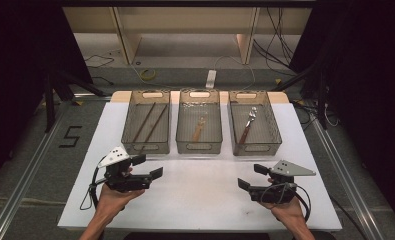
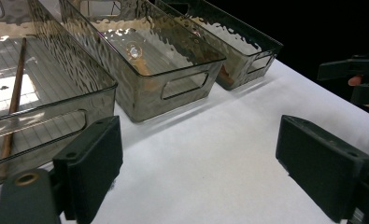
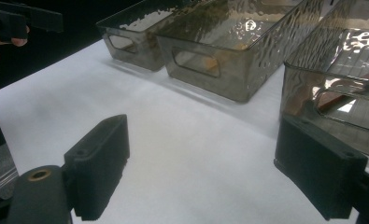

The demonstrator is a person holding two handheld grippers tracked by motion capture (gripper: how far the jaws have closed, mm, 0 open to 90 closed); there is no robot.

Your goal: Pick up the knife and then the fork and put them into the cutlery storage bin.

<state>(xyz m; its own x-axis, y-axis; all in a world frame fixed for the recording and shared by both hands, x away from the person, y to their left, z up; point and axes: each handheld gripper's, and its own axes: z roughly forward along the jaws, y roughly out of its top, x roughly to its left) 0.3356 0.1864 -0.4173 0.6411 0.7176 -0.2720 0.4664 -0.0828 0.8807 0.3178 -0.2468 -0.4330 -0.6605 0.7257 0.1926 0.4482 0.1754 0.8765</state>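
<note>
Both grippers are held low over the white table (image 1: 200,200), near the bottom of the high view. Left gripper (image 1: 150,166) is at lower left, jaws spread wide, nothing between them. Right gripper (image 1: 252,176) is at lower right, jaws equally wide apart, also empty. The two point inward toward each other, well apart, with bare table between.

Three clear smoked bins sit in a row across the middle of the frame, touching or nearly so. Left bin (image 1: 146,146) holds two thin brown chopsticks (image 1: 150,121) lying lengthwise, slightly angled. Middle bin (image 1: 199,146) holds a small wooden utensil (image 1: 199,129), possibly a spoon; too blurry to be sure. Right bin (image 1: 254,148) holds a piece with a wooden handle and metal head (image 1: 248,125), lying diagonally.

In the left gripper view, the pads (image 2: 95,163) frame bare table just before the left bin, one chopstick visible through the wall at far left. In the right gripper view, the right bin's handle cutout sits just behind the right-hand pad (image 3: 320,165).
</note>
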